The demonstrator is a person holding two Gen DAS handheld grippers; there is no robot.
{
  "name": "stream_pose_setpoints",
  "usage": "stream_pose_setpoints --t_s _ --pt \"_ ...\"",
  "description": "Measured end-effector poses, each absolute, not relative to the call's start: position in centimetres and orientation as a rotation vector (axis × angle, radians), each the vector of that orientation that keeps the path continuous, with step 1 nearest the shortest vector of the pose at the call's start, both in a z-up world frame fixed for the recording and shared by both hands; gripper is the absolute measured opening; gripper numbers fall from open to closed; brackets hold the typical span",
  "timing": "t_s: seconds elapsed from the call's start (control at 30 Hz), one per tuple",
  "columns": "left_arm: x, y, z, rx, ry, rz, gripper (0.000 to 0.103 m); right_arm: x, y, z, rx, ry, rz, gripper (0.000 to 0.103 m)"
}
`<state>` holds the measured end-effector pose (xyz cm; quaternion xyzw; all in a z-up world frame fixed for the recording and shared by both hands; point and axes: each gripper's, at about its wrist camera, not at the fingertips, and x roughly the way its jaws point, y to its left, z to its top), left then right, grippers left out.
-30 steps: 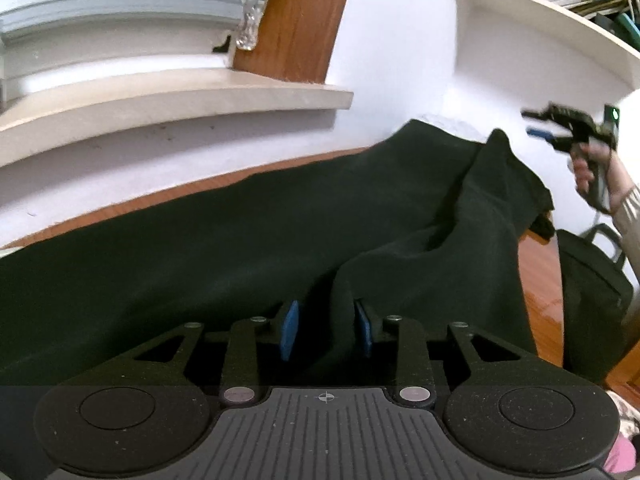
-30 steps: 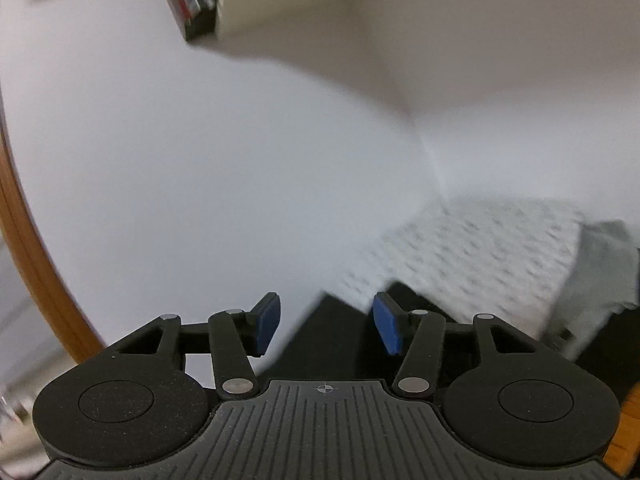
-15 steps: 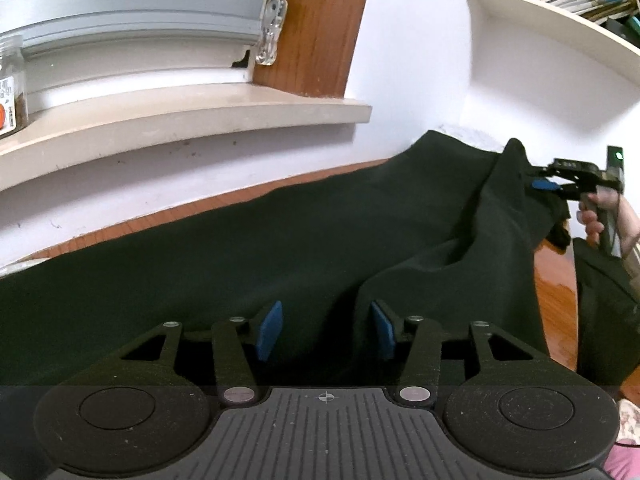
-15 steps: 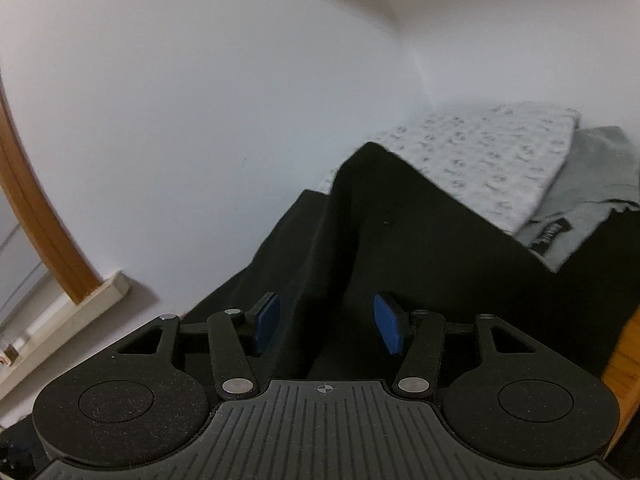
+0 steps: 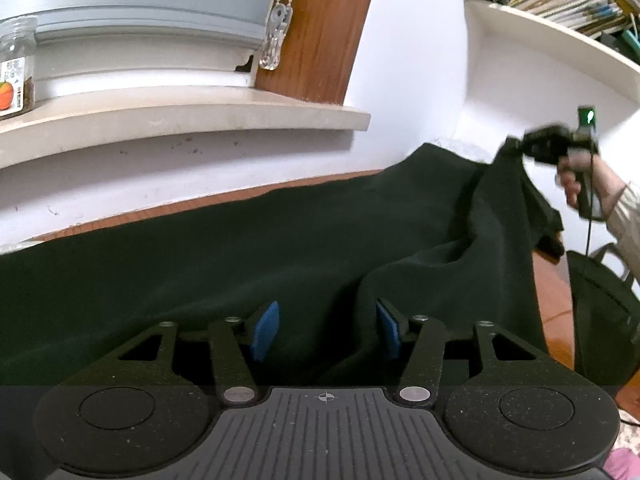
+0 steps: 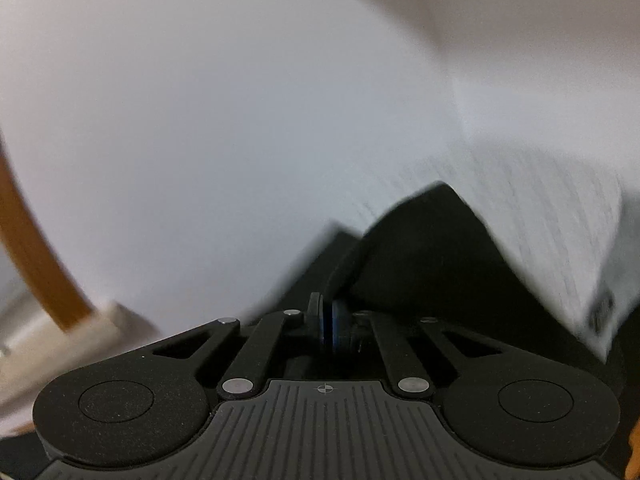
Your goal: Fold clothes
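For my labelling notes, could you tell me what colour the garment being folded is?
The garment is plain black, seen best in the left wrist view.

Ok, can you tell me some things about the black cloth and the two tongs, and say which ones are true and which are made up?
1. The right tongs are pinched shut on a bit of the black cloth. True.
2. The left tongs are squeezed tight on the cloth. False: their blue pads stand apart and are opening; cloth lies between them, not pinched.
3. A glass jar stands on the window ledge. True.
4. The shelf on the wall has only toys on it. False: it holds stacked books and magazines.
5. The cloth is red. False: it is black, spread over a wooden surface.
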<state>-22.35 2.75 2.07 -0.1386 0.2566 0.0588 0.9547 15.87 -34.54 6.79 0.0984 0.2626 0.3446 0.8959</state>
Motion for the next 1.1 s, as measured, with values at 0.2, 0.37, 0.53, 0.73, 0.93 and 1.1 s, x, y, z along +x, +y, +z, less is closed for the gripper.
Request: stream_pose_setpoints --t_s 0.2,0.37,0.53,0.73,0.93,1.1 --pt "-23.5 3.3 3.8 -0.339 0.457 0.106 0.058 11.1 -35.2 17.4 0.228 0.274 0.848 0.005" --pt "-23.9 2.3 5.1 -0.32 0.439 0.088 0.062 9.5 -40.7 19.6 0.194 0.222 0.778 0.005" --pt "-23.3 1.7 4.6 -0.311 0.467 0.064 0.067 11.6 -47.8 11.9 0.141 0.451 0.608 0.007" --pt "-22.1 1.3 3.6 -0.294 0.521 0.075 0.069 13.5 -53.7 3.3 0.192 0.633 0.459 0.024" --pt "-21.9 0.5 3.2 -0.271 0.547 0.09 0.073 14.7 -50.4 3.4 0.159 0.572 0.544 0.046" --pt "-22.5 -0.6 2.2 -0.248 0.567 0.098 0.073 17.1 -44.7 4.4 0.038 0.488 0.614 0.06"
